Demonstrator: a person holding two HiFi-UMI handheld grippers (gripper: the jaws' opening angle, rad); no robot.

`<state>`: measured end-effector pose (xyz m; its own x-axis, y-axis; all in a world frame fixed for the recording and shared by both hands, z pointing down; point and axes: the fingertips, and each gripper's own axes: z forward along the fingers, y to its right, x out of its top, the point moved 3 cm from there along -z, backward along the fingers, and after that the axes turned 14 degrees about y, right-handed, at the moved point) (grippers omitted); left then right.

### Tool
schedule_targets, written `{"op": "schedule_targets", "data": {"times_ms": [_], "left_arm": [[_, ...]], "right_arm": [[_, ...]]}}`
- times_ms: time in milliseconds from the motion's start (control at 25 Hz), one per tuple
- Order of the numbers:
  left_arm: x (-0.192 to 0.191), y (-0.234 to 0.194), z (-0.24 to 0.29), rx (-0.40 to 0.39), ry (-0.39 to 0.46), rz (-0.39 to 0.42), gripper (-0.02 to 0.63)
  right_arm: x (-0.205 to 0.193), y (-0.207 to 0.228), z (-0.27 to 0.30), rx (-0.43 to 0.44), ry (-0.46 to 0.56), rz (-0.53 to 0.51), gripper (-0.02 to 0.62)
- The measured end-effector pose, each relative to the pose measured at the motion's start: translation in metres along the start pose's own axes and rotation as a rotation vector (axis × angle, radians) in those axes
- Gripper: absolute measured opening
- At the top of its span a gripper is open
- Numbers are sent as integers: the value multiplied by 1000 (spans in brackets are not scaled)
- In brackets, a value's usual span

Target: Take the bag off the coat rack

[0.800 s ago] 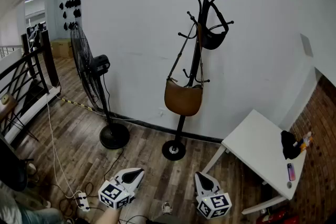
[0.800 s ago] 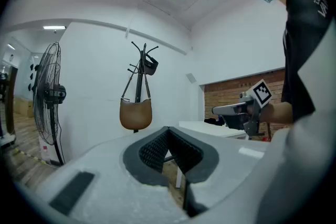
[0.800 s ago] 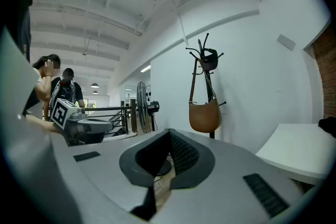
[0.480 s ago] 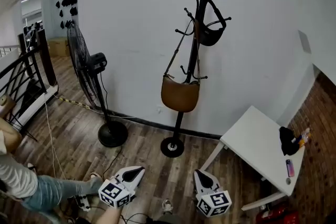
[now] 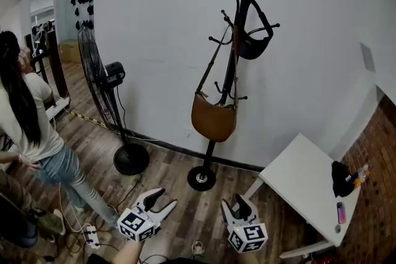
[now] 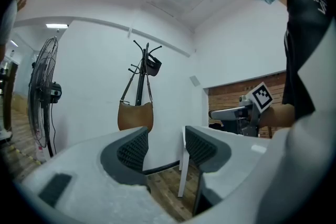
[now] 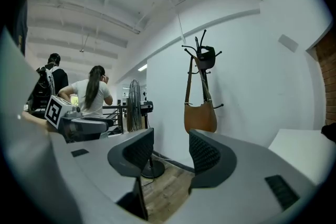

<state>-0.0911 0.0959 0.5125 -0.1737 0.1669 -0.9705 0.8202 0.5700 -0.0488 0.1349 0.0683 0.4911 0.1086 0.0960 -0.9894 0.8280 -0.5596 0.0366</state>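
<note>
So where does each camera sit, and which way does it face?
Head view: on the person's head, looking down at the coat rack and brown bag; left tongs, right tongs below.
Left gripper view: on the left tongs, facing the bag past its open jaws.
Right gripper view: same, from the right tongs.
All share the hanging bag.

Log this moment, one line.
stage: pre-grasp | left gripper: open, empty | right gripper: open, empty | brown bag: hanging on coat rack, untouched | black bag: upper hook
</note>
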Motion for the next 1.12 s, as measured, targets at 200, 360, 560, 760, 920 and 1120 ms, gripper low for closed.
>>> {"op": "schedule_targets", "data": {"times_ms": [200,360,560,760,920,1120], "left_arm": [[-4,-14,45,32,6,7,245],[-12,-28,74,67,4,23,258],[-21,-35,112,83,8,10,271],[-31,-41,139,105,10,17,273],[-35,-47,153,131,11,17,273],[-41,-64,165,164,-13,0,273]], "right_arm": [[0,32,33,29,6,11,233],[-9,58,58,57,-5,39,233],[-13,90,86,92,-20,49,233],[-16,118,108,119,-20,52,233],[-18,137,124,128,-23,41,233],[-17,150,149,124,-16,47,230]]}}
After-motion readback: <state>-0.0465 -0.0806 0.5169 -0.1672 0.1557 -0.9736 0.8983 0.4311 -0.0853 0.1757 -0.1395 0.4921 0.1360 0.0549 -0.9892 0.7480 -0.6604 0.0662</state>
